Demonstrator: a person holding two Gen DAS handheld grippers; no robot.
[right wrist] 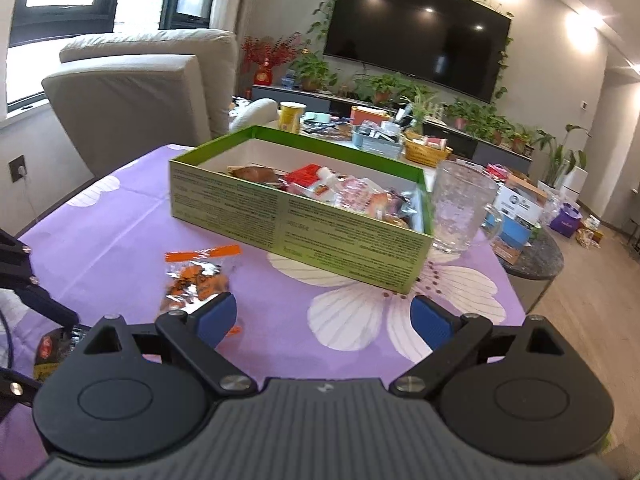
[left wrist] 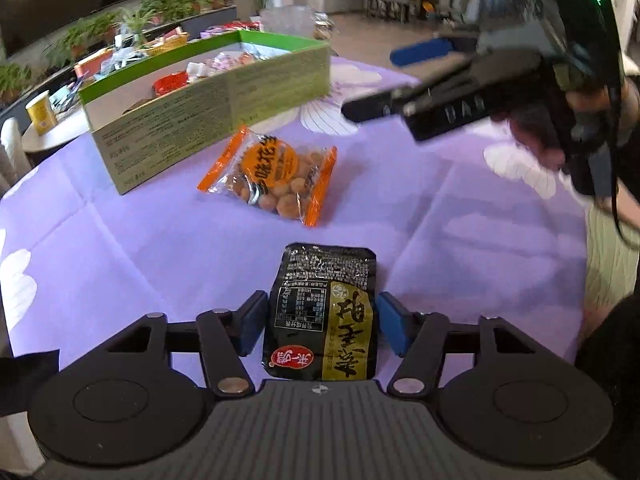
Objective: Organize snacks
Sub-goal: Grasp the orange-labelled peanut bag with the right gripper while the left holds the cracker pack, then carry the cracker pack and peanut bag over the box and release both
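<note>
Snacks lie loose on the desk (left wrist: 120, 240) in two packets, with more heaped inside one green cardboard box (left wrist: 208, 92). The nearer packet is a black pouch (left wrist: 324, 312) with gold Chinese lettering, a red oval badge and a white nutrition table, none of it sharp enough to read for certain. It sits between the blue pads of the left gripper (left wrist: 322, 324), whose jaws close in on its two sides; whether they actually press it cannot be told. Beyond it, just short of the box, lies one clear packet (left wrist: 272, 176) of round coated peanuts with orange ends and an orange disc bearing characters that look like 味花生. The box's side carries fine print, too small to read. The right gripper (right wrist: 324, 316) hangs over the purple flowered cloth with its jaws spread and nothing between them. One glass mug (right wrist: 460, 208) stands touching or just beside the box's far corner.
</note>
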